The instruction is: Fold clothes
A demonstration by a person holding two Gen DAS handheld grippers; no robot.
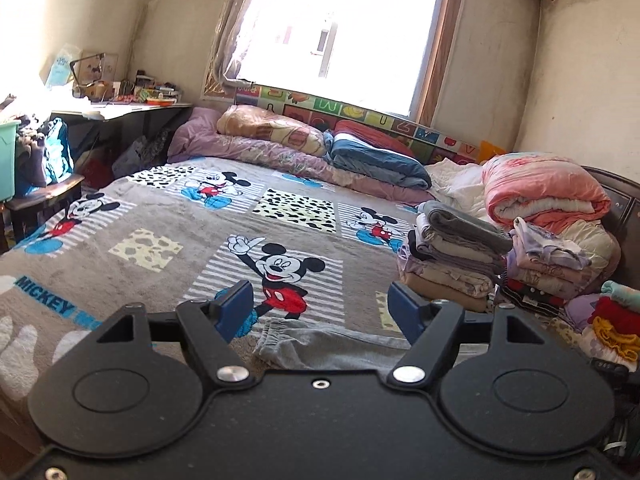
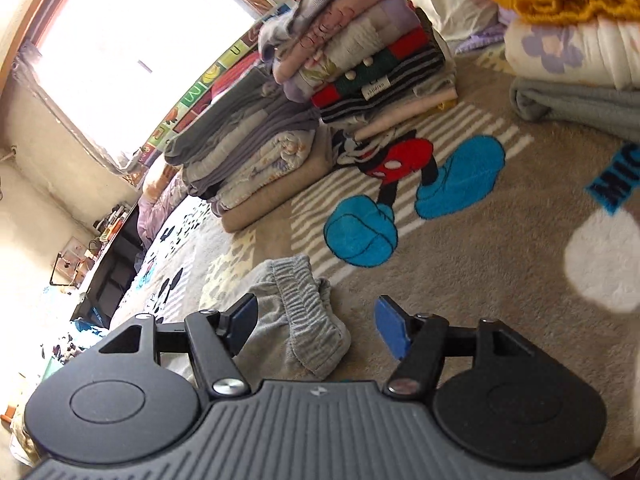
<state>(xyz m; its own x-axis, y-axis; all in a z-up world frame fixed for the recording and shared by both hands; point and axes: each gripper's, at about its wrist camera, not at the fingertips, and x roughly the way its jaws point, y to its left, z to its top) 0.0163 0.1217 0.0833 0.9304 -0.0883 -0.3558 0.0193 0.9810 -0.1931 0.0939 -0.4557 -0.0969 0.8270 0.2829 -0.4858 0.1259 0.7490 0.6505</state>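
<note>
The small grey soft pants with a stretchy waistband [image 2: 298,320] lie crumpled on the bed's fuzzy brown cartoon-mouse blanket [image 1: 168,216]. The left hand-held gripper [image 1: 322,306] hangs above them, its blue pads spread wide, holding nothing. The right hand-held gripper [image 2: 316,322] is wide too, with the waistband between its pads but not pinched. Two tall piles of folded clothes [image 1: 452,256] sit near. A green plastic bin [image 1: 8,160] stands beside the bed with clothes spilling out of it.

both tools, left tool [image 1: 320,304] & right tool [image 2: 316,320], jaws wide apart.
</note>
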